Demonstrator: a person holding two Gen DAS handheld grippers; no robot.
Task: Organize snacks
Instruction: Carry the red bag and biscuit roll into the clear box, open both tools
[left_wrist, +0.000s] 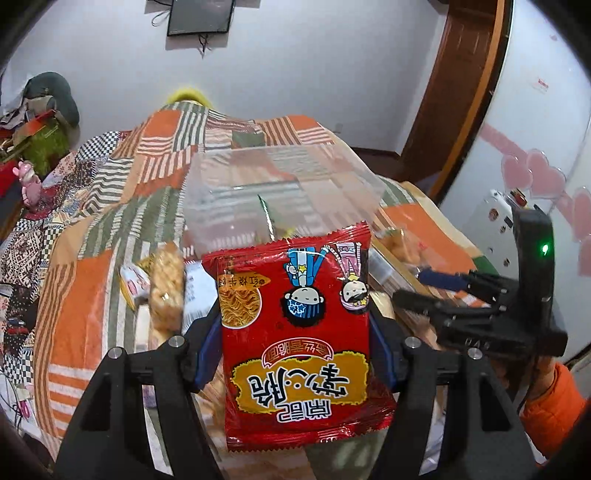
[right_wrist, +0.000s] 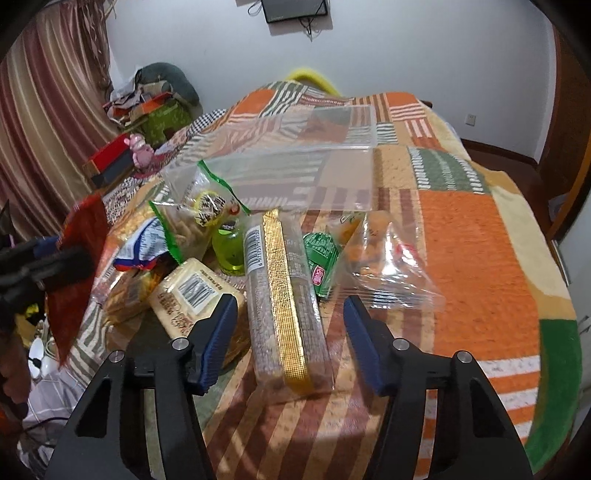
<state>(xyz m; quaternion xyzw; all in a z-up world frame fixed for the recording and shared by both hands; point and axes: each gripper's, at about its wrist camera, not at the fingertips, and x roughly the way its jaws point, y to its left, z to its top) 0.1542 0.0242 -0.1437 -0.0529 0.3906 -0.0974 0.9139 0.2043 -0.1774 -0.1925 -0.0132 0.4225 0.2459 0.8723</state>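
Snacks lie heaped on the patchwork blanket (right_wrist: 461, 229) just ahead of your right gripper (right_wrist: 290, 314). Its jaws stand partly apart, gripping nothing; the long clear packet with the gold strip (right_wrist: 286, 295) lies on the blanket between and below the fingertips, and no pad presses on it. Left of that tool: a pale biscuit pack (right_wrist: 188, 295) just beside the left fingertip, a green-edged bag (right_wrist: 192, 218) and a green bottle (right_wrist: 229, 251) farther ahead. Right of it: a clear bag of orange pieces (right_wrist: 384, 258) and a small green packet (right_wrist: 321, 262).

Your left gripper (left_wrist: 295, 317) holds the red noodle packet (left_wrist: 295, 295) clamped between its blue pads, lifted off the pile, print upside down. Straight ahead of both tools stands the clear plastic bin (left_wrist: 280, 192). An orange sleeve (left_wrist: 554, 406) shows behind the right tool.
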